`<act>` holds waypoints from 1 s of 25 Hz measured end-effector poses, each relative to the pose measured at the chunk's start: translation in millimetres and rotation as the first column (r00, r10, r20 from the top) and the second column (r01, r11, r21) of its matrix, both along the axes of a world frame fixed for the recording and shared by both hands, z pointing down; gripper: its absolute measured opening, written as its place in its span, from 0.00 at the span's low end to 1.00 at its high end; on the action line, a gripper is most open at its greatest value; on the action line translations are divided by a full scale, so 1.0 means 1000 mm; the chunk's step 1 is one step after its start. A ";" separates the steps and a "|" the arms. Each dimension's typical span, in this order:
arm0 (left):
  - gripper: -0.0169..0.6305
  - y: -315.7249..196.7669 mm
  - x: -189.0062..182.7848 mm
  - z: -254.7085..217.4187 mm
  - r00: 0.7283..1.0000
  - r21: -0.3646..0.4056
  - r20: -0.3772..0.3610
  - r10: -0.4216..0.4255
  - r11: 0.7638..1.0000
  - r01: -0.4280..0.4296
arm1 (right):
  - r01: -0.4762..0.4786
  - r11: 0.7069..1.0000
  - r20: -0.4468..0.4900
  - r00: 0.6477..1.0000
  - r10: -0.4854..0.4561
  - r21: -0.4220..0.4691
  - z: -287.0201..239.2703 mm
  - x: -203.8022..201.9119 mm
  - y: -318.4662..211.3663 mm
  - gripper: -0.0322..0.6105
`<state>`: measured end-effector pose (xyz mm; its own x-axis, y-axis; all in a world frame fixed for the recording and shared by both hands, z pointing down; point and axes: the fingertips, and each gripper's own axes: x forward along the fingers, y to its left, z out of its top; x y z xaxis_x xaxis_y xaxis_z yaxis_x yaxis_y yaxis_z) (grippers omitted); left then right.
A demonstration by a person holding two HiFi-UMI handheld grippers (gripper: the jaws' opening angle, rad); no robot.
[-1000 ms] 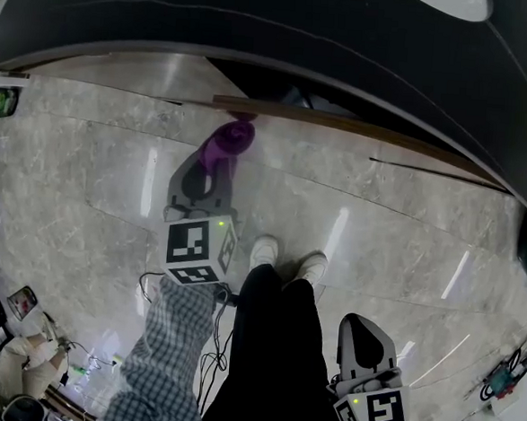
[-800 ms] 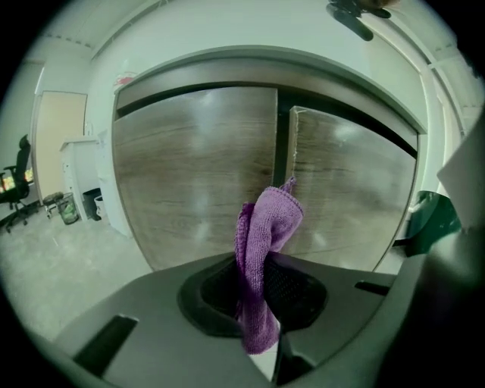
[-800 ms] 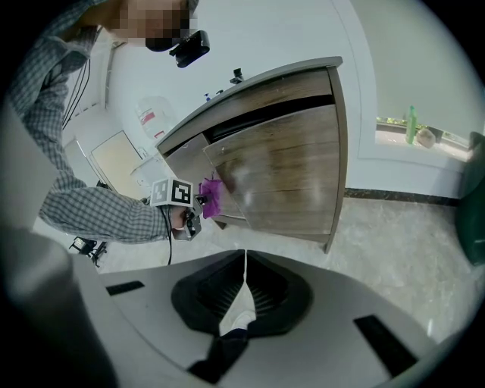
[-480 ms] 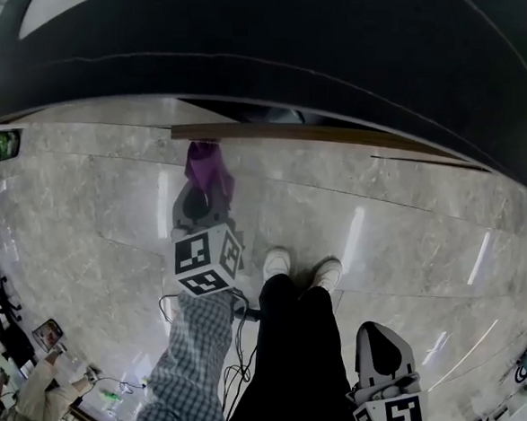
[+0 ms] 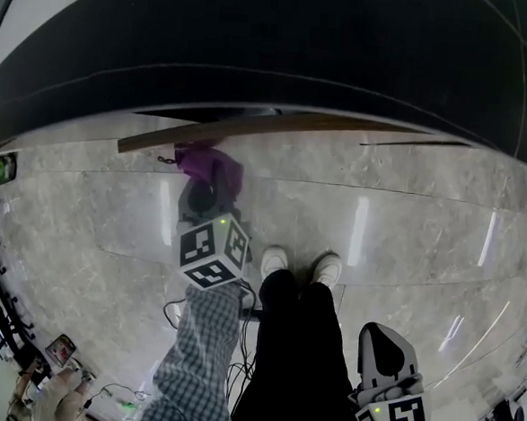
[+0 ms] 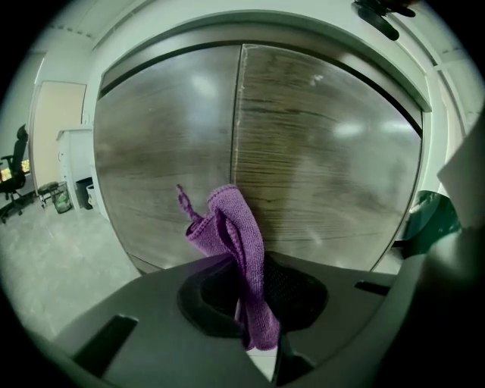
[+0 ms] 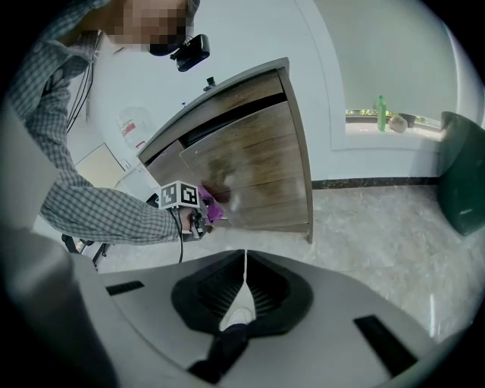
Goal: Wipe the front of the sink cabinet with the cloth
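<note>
The right gripper (image 5: pixel 381 350) hangs low beside the person's right leg, well apart from the work. Its jaws are pressed together with nothing between them, so it adds little risk where it is.

Farther out and to the left, the left gripper (image 5: pixel 202 195) reaches toward the cabinet (image 6: pixel 318 151). Its jaws are pinching the purple cloth (image 6: pixel 236 241), which is bunched into a narrow fold that stands up past the tips. The cloth is at the cabinet's wooden front, low on the panel near the vertical seam between the two doors; whether it actually presses on the wood cannot be told.

The main risk looks to be the small grip. Only a thin strip of cloth sits in the jaws, so dragging it across the panel could pull it free and drop it on the shiny floor (image 5: pixel 406 233).

Because the cloth is folded so tightly, each pass probably wipes only a thin stripe and leaves parts of the front untouched.

If the gripper is pushed too close, its hard tips could scrape the wood instead of the cloth.
</note>
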<state>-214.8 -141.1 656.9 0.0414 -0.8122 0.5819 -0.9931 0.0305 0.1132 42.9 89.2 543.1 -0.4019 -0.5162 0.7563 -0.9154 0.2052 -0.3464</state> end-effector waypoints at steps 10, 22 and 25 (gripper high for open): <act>0.11 -0.007 0.064 0.010 0.996 -0.010 -0.028 0.085 0.996 -0.085 | -0.074 0.997 0.002 0.997 0.074 -0.002 0.007 0.034 0.010 0.08; 0.11 -0.014 0.175 0.024 0.970 -0.009 -0.051 0.238 0.971 -0.239 | -0.168 0.986 0.002 0.986 0.168 -0.001 0.014 0.084 0.022 0.08; 0.11 -0.013 0.203 0.028 0.955 -0.011 -0.050 0.291 0.956 -0.292 | -0.208 0.978 0.003 0.978 0.208 0.005 0.016 0.096 0.022 0.08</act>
